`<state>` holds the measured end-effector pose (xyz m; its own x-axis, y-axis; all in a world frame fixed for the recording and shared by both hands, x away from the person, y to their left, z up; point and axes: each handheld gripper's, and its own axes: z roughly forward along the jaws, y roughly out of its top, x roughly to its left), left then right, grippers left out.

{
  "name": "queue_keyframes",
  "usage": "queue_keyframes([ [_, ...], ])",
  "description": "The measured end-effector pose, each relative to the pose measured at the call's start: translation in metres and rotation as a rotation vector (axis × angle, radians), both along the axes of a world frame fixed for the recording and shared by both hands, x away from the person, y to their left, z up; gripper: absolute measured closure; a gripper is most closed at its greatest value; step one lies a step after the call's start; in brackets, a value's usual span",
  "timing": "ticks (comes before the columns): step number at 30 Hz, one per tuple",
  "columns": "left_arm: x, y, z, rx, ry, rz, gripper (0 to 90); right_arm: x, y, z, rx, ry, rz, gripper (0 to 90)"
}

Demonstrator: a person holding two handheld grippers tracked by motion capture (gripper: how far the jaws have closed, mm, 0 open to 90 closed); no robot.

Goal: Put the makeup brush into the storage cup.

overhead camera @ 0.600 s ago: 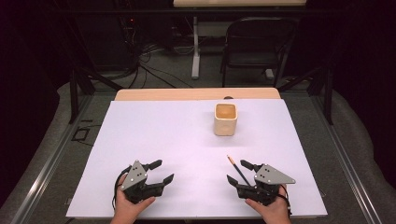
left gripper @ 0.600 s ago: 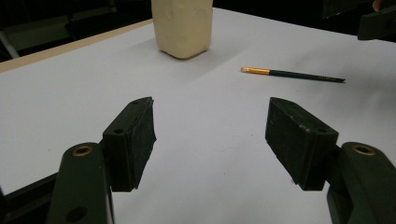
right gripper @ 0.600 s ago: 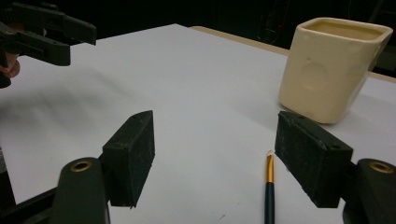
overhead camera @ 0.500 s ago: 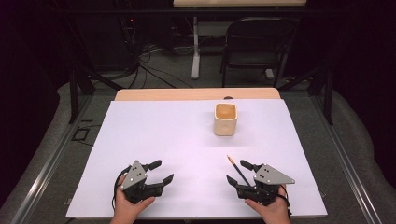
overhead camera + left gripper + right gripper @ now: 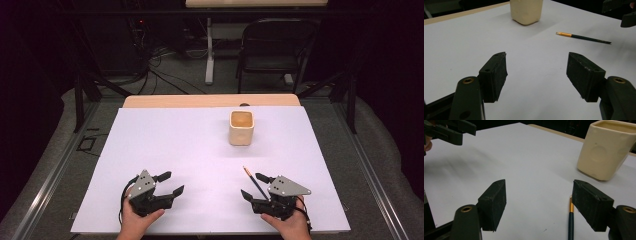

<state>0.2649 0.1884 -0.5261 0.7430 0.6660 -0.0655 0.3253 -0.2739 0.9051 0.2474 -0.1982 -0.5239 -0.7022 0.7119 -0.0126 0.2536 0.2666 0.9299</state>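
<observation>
At the bottom of the high view, the left gripper [image 5: 169, 184] sits at lower left with its jaws wide apart and nothing between them; the right gripper [image 5: 255, 186] sits at lower right, its jaws also wide apart and gripping nothing; the pencil [image 5: 255, 182] lies flat on the white table [image 5: 165, 145], passing between these jaws, close beside one pad in the right gripper view; farther up, right of centre, the cream cup [image 5: 241, 128] stands upright, well apart from the pencil.
</observation>
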Motion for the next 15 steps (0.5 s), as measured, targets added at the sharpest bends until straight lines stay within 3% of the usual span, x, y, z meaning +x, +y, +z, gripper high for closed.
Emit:
queue_keyframes([
  [6,0.0006,0.0004,0.0002,-0.001,0.020,0.004,32.9,0.0025,0.0019,0.0037,-0.051,0.021,-0.021,29.6],
  [15,0.0010,0.0005,0.0001,-0.008,0.041,-0.004,32.9,0.0074,0.0010,0.0026,-0.079,0.085,-0.032,29.7],
])
